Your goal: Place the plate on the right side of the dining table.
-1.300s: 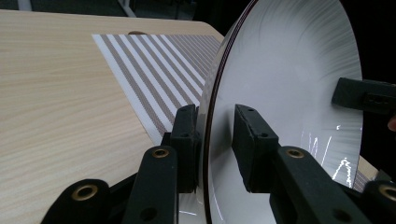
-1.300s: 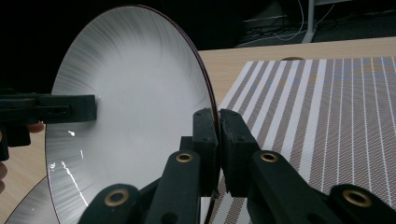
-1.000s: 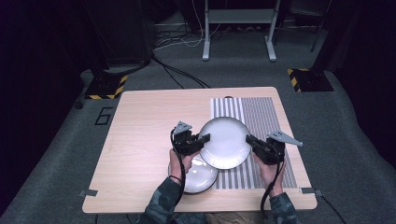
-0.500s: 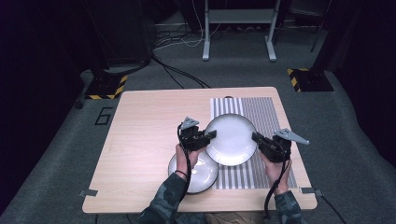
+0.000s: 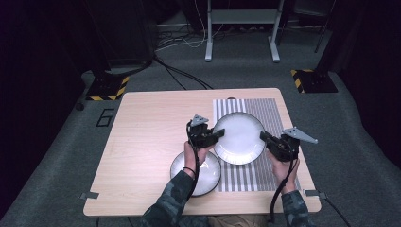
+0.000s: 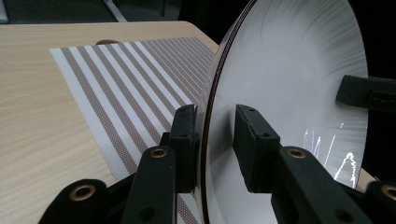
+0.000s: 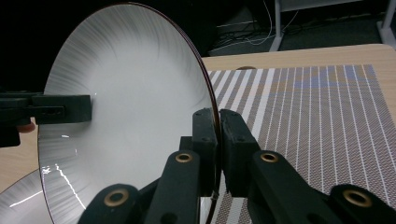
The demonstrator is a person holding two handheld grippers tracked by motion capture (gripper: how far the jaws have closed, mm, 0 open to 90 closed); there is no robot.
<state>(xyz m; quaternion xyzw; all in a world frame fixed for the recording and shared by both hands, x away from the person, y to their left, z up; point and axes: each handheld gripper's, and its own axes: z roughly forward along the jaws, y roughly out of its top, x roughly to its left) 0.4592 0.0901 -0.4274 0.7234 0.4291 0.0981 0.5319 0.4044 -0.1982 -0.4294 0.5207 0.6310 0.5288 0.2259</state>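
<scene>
Right gripper [image 5: 263, 137] clamps the right rim of the large white plate [image 5: 239, 138], jaws pinched tight. Left gripper [image 5: 221, 132] straddles the left rim, a gap showing at one jaw. Plate sits over the striped placemat [image 5: 272, 111]; small plate [image 5: 208, 176] near-left on the table [image 5: 142, 142].

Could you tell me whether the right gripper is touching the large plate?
Touching: in the right gripper view, the right gripper has both jaws pressed flat against the large plate's rim.
</scene>
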